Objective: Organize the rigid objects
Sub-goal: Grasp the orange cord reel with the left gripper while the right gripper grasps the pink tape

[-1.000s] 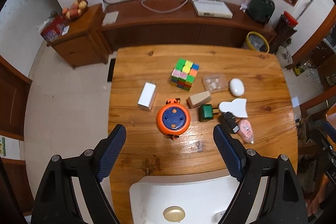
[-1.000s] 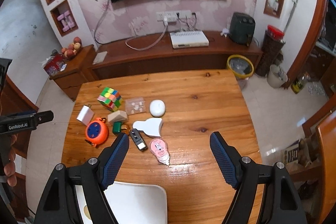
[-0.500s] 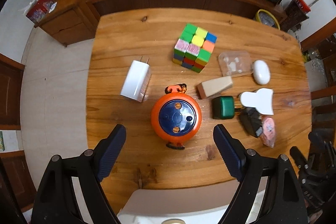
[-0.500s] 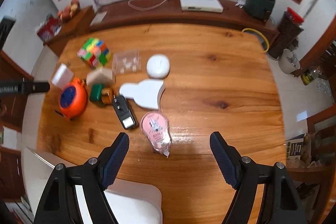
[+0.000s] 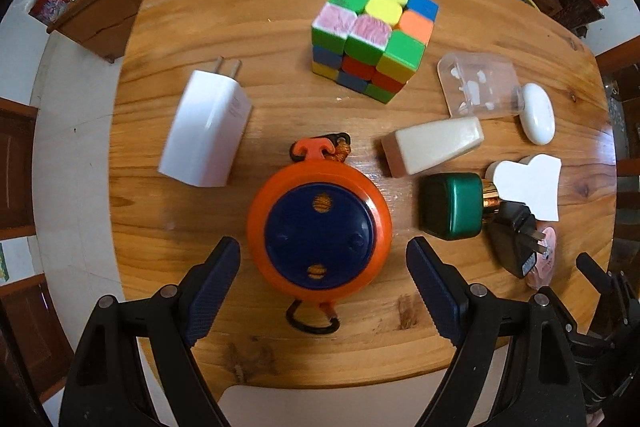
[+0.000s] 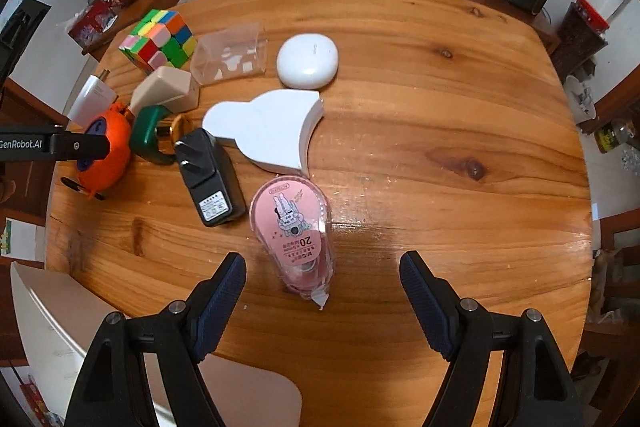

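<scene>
Basically, L gripper point(image 5: 323, 267) hangs w/ jaws wide, nothing held, straight over the orange reel point(image 5: 319, 233), which sits on the wooden table point(image 5: 180, 239) betw. the fingertips; reel is round, so no long axis to match. White charger point(image 5: 206, 133) lies just left of it. R gripper point(image 6: 322, 281), also wide and empty, is nearer the pink correction tape point(image 6: 291, 233); its long axis runs toward the camera, betw. the jaws. Readable: "20" on the tape label, "GenRobot.AI" on the L tool at the frame's left edge.
</scene>
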Available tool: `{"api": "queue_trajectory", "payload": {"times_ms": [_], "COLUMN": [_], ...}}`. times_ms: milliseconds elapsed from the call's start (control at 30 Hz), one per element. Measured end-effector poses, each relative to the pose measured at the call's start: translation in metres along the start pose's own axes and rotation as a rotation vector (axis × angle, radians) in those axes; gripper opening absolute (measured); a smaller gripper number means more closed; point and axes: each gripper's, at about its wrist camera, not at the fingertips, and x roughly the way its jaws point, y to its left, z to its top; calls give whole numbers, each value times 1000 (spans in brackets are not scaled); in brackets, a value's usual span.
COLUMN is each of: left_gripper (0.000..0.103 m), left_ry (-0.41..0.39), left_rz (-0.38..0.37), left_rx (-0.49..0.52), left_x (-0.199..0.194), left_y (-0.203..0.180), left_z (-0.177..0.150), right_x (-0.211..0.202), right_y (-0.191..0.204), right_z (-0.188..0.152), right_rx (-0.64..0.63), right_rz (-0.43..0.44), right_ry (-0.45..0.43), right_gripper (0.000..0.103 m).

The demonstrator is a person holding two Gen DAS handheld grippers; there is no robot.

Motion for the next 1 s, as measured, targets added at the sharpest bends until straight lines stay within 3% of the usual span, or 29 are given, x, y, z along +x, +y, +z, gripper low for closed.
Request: {"api": "queue_trajectory", "payload": {"times_ms": [700, 1000], "left_gripper": [88, 86], "left_ry": [48, 45], "left_rz": [61, 42], "left_rx": [-44, -69], "left_x": [38, 42], "left_y": [11, 12], "left_z": [16, 14], "right_x": [28, 33], "right_y": [8, 14], "right_z": [8, 19], "right_rx": [-141, -144], "right_rz": [-75, -43], "right_ry": [62, 65], "right_gripper": [77, 72]}}
